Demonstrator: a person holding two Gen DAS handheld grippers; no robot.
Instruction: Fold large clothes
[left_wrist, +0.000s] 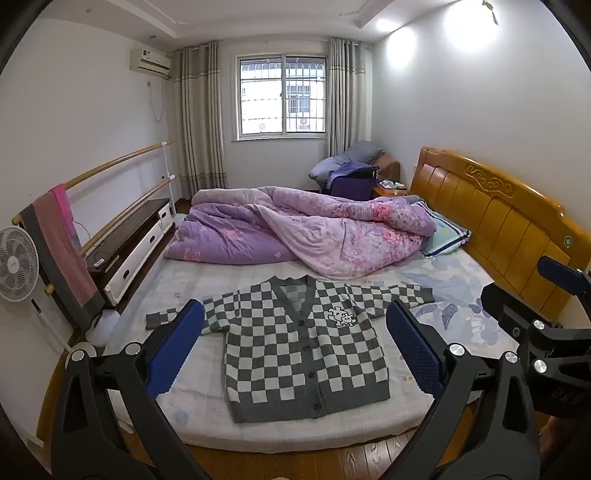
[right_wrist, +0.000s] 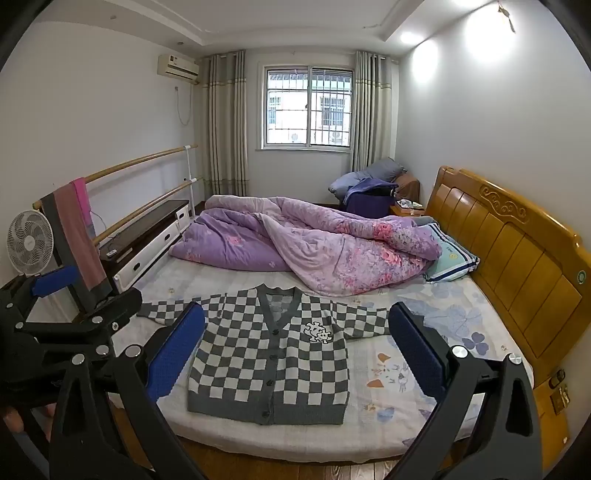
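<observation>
Closest to us, we hold two grippers above the foot of the bed, both tilted downward. Our left gripper (left_wrist: 295, 339) has its blue-padded fingers spread wide with nothing between them, and our right gripper (right_wrist: 295, 343) is spread just as wide and equally empty. Neither touches any fabric.

Just beyond them, near the foot edge of the mattress (left_wrist: 258, 432), lies the checked cardigan (left_wrist: 306, 350), grey and cream, buttoned, front side up. Its body lies flat and both sleeves stretch out sideways. We see no fold in it anywhere, so we judge the folding has not begun: the sleeves, the sides and the final halving all remain to be done.

Farther back, a crumpled purple quilt (left_wrist: 303, 232) covers the bed's far half, clear of the cardigan, with a pillow (left_wrist: 447, 236) against the wooden headboard (left_wrist: 495, 218). A window (left_wrist: 282, 98) closes the far wall.
</observation>
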